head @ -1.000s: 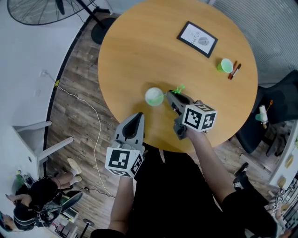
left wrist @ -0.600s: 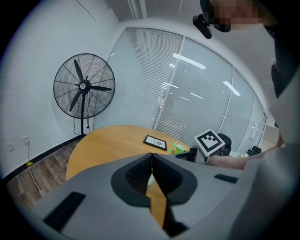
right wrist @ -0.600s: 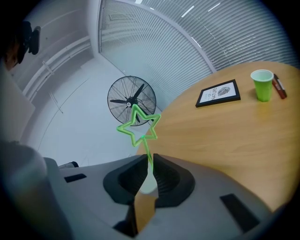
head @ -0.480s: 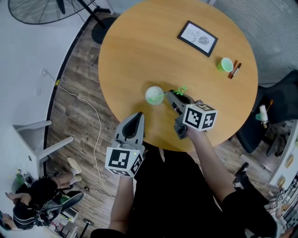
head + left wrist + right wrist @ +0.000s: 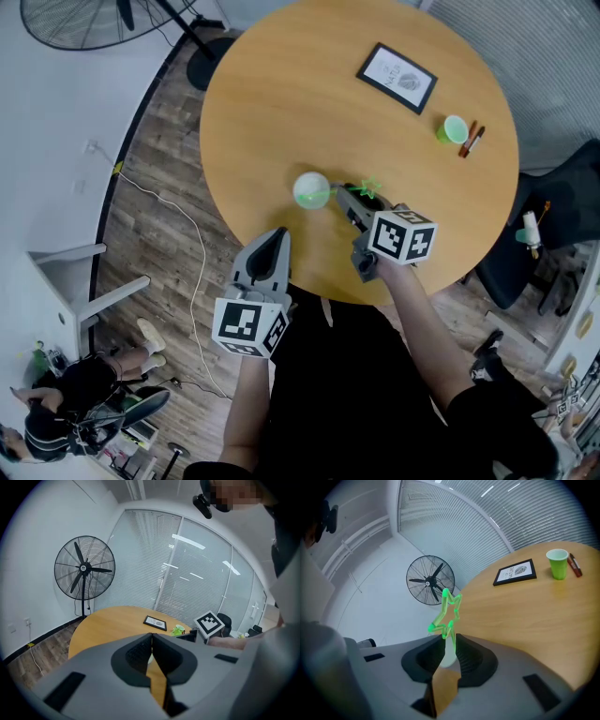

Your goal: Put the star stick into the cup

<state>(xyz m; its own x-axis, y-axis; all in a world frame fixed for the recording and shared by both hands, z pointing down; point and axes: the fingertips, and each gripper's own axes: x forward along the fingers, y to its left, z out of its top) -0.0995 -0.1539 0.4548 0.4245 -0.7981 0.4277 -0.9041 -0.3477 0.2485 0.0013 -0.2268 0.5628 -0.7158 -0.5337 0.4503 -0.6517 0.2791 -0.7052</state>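
A pale cup [image 5: 310,190] stands upright on the round wooden table [image 5: 281,103], near its front edge. My right gripper [image 5: 346,196] is just right of the cup, shut on the thin stick of the green star stick [image 5: 368,187]. The stick slants from the star down to the cup's rim; I cannot tell whether its tip is inside. In the right gripper view the star [image 5: 447,613] rises above the right gripper [image 5: 450,642], and the cup [image 5: 446,661] shows pale below, between the jaws. My left gripper [image 5: 273,247] hangs shut and empty off the table's front edge.
A framed picture [image 5: 397,79] lies at the table's far side. A small green cup [image 5: 455,130] and a marker [image 5: 472,142] sit at its right edge. A floor fan [image 5: 84,19] stands far left, a black chair [image 5: 562,211] right, and a cable [image 5: 178,253] crosses the floor.
The star end has dropped slightly toward my right gripper, and the stick's lower end has come over the cup's rim. The left gripper has stayed still.
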